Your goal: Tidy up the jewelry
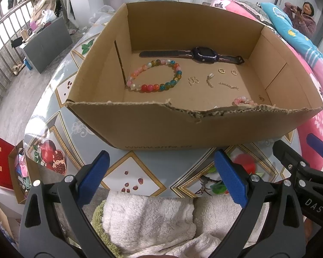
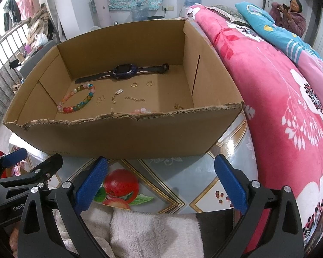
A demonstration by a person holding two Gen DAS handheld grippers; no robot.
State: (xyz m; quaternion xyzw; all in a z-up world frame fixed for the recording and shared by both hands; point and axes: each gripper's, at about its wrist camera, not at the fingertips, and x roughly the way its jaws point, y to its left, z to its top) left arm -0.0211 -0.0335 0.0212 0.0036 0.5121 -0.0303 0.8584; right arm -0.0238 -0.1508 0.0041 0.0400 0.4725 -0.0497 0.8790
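One bed (image 2: 280,90) with a pink flowered blanket runs along the right of my view, just beside the worktop (image 1: 127,167), which carries a fruit-patterned cover. One person (image 2: 295,19) sits at the bed's far end.

One cardboard box (image 1: 161,126), open-topped with a torn near rim, sits on the worktop. All the jewelry I can see lies on its floor.

Count inside the box:
- one dark watch (image 1: 204,54), strap laid flat along the back wall
- one full multicoloured bead bracelet (image 1: 155,78), left of centre
- a second, pink bead bracelet (image 1: 244,101) at the near right, mostly cut off by the torn rim
- two small gold rings (image 1: 221,71), side by side in front of the watch
- two short gold chain pieces (image 1: 228,86), near the middle, apart from each other
- one gold butterfly-shaped charm (image 1: 192,81), just right of the big bracelet
- one more tiny gold item (image 1: 261,97) by the right wall, too small for me to identify

White fleece fabric (image 1: 148,217) fills the bottom of both wrist views.

Left tool (image 1: 161,176): blue pads spread wide, nothing between them, held above the worktop's near edge short of the box.
Right tool (image 2: 161,176): likewise wide apart, gripping nothing, touching nothing. Each tool appears at the edge of the other's view.
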